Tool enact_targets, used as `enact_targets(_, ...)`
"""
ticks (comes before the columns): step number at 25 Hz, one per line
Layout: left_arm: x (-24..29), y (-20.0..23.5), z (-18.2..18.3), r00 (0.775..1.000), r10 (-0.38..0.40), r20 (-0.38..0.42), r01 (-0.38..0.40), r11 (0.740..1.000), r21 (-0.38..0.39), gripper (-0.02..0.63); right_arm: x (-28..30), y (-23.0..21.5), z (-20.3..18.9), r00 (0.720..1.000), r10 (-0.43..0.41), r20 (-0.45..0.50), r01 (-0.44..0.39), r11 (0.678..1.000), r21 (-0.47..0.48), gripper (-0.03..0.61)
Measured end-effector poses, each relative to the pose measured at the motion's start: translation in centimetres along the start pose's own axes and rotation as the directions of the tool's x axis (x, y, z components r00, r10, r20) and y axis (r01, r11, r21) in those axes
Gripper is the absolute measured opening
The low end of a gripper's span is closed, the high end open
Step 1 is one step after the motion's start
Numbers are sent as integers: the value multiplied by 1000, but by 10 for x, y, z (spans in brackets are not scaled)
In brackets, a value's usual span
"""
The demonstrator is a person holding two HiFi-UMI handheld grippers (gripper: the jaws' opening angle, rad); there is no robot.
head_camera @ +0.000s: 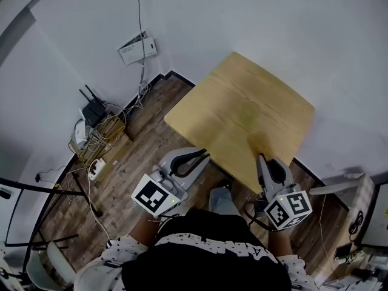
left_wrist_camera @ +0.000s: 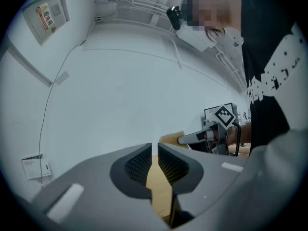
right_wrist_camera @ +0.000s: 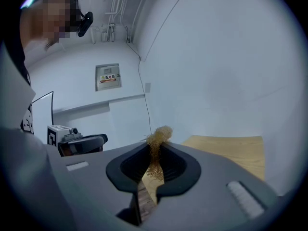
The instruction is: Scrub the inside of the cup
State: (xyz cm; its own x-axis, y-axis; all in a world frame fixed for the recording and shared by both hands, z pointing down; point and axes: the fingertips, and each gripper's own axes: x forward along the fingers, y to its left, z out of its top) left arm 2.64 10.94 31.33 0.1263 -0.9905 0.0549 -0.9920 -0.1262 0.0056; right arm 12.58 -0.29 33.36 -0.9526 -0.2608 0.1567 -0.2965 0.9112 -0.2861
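Note:
No cup shows in any view. The bare wooden table (head_camera: 242, 117) stands against the white wall. My right gripper (right_wrist_camera: 155, 150) is shut on a tan fibrous scrubber (right_wrist_camera: 159, 136), whose tuft sticks up past the pads. In the head view that gripper (head_camera: 260, 157) reaches over the table's near edge, with the scrubber (head_camera: 262, 143) at its tip. My left gripper (left_wrist_camera: 154, 150) holds nothing; its ribbed pads (left_wrist_camera: 137, 163) stand a narrow slit apart. It hovers (head_camera: 203, 155) beside the table's near-left edge, above the floor. Each gripper view shows the other gripper (left_wrist_camera: 202, 137) (right_wrist_camera: 79, 143).
On the wooden floor at the left lie a router (head_camera: 93, 109), a wire basket with tangled cables (head_camera: 100, 135) and a power strip (head_camera: 97, 167). A white box (head_camera: 137, 48) hangs on the wall. Black stand legs (head_camera: 36, 190) cross the lower left.

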Motion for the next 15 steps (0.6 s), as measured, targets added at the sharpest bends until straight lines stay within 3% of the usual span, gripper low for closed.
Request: enact_targets(15,71,21,-7,998,-58,-30,58,998,25,51,30,-63,8,998,-58,7,58,997,52,63)
